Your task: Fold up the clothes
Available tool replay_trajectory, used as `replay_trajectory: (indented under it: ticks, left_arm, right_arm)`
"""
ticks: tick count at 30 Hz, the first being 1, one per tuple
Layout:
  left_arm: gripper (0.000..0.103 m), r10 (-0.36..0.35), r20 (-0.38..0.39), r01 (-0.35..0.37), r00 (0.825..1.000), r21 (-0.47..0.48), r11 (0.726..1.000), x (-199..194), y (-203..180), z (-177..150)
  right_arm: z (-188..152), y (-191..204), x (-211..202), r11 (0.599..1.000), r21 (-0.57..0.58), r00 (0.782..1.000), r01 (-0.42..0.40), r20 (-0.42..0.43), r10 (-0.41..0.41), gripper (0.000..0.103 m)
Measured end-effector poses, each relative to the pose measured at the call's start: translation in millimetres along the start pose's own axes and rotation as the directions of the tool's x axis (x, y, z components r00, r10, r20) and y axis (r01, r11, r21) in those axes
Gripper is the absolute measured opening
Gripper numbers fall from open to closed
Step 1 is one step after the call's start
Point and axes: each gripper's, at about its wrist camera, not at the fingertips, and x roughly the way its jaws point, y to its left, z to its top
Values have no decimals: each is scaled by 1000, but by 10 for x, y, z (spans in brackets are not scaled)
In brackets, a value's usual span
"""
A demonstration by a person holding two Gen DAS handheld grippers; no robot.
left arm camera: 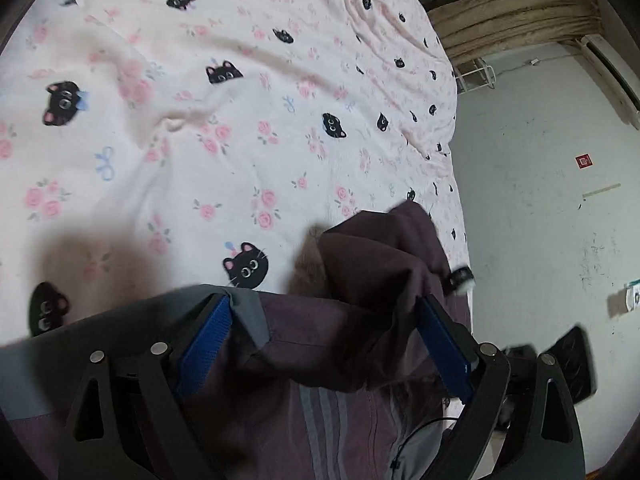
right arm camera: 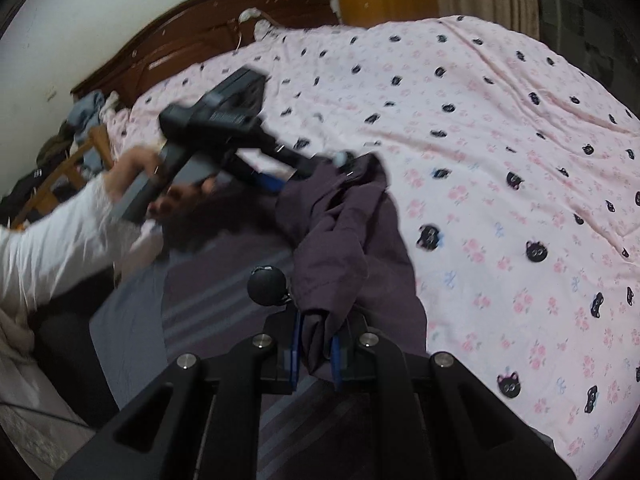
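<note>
Purple garment (right arm camera: 340,240) edge clamped in right gripper (right arm camera: 316,356) jaws; left gripper (left arm camera: 324,344) jaws apart, pink bedspread (left arm camera: 240,120) open beyond.

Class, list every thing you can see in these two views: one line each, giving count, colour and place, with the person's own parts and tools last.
Garment: one, dark purple with grey stripes, on the near edge of the bed, partly lifted.
Bedcover: one, pink with black cat faces and roses, spread over the bed.
Headboard: one, dark brown wood, at the far end of the bed.
Clothes pile: one, blue and dark, beside the headboard.
Curtain: one, beige, by the far wall.
Sleeve: one, white, on the person's left arm.
Left gripper: one, black with blue pads, open around the garment.
Right gripper: one, black with blue pads, shut on a fold of the garment.
</note>
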Motion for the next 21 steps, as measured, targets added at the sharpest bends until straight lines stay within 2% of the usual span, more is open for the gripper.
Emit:
replay_trajectory:
  ticks: [4,6,9,11,15,19,20,21]
  left_arm:
    - [91,24,23,-25,999,31,999,23,-67,-26]
    - [91,44,50,-44,998,-4,999,-9,6,-7]
    - [92,8,56,-5,998,-59,998,-55,113,38]
    - [95,5,54,-2,999,-64,998,-54,114,59]
    - [99,6,18,-6,1000,-2,1000,47,-23,13]
    - [96,-14,59,7,998,113,994,14,-212,-94]
    - [83,-4,64,-6,998,149,989,8,-260,-122]
    - [59,15,67,-27,998,187,982,6,-309,-150]
  right_arm:
    - [-153,92,132,1000,-26,999,12,-43,-13,12]
    - [-185,121,142,999,-30,999,14,-43,-15,12]
    - [-194,190,145,998,-56,999,25,-39,-27,12]
    - [-202,248,159,996,-85,998,36,-48,-41,12]
    - [-248,274,201,994,-105,996,44,-75,-52,12]
    - [-285,278,239,992,-112,993,49,-97,-60,13]
    - [-288,266,244,993,-106,993,49,-100,-60,14]
    - [-290,260,245,994,-100,993,52,-103,-62,15]
